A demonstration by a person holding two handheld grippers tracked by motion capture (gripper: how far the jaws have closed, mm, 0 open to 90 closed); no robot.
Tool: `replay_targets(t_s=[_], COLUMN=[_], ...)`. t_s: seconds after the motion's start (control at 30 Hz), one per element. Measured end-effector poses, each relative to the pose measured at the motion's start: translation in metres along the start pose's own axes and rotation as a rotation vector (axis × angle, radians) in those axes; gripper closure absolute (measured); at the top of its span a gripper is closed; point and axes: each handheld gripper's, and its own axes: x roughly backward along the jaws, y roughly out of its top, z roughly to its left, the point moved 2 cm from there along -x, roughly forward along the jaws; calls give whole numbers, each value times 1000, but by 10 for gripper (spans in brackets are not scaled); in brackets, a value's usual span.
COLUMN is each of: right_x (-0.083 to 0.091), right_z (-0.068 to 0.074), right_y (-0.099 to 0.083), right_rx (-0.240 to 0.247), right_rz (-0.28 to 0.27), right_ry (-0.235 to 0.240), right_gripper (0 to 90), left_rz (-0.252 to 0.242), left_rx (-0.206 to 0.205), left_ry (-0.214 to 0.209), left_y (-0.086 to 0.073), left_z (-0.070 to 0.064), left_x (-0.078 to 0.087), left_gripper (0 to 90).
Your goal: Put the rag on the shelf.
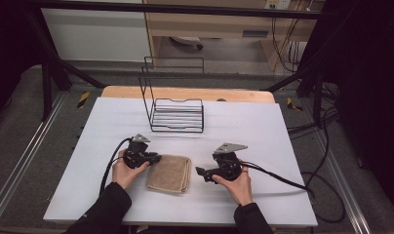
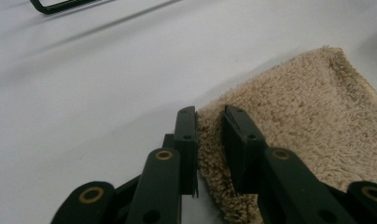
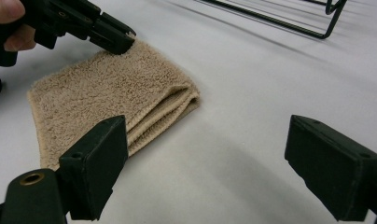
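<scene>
A folded tan towel (image 1: 169,173) (image 2: 308,107) (image 3: 107,88) lies flat on the white table (image 1: 263,141), near its front edge. My left gripper (image 1: 156,158) (image 2: 210,126) is at the towel's upper left corner, with its jaws closed on the towel's edge, and pile shows between the pads. The right gripper view shows that left gripper (image 3: 119,42) pinching the far corner. To the right of the towel my right gripper (image 1: 200,171) (image 3: 207,140) rests low and points left at it. It is open wide, with nothing between its jaws and apart from the cloth.
A black wire rack (image 1: 177,114) (image 3: 270,18) stands at the back middle of the table, behind the towel. Cables trail from both grippers across the table. Bare white surface lies to the left, to the right and between towel and rack.
</scene>
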Motion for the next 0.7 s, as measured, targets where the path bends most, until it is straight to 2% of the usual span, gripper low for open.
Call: replay_targets(t_s=[0.23, 0.37, 0.47, 0.7], right_x=[0, -6, -14, -45], right_z=[0, 1, 4, 13], right_y=[3, 7, 13, 27], right_rx=[-13, -63, -41, -44], right_rz=[-20, -47, -24, 22], right_ry=[-2, 10, -6, -30], right_gripper=[161, 187, 203, 287], left_rz=[-2, -9, -9, -10], left_rx=[-21, -25, -39, -51], left_ry=[21, 30, 38, 40], left_y=[-1, -2, -2, -2], left_z=[-4, -5, -6, -7], left_x=[-1, -2, -2, -2], left_gripper=[798, 802, 802, 801])
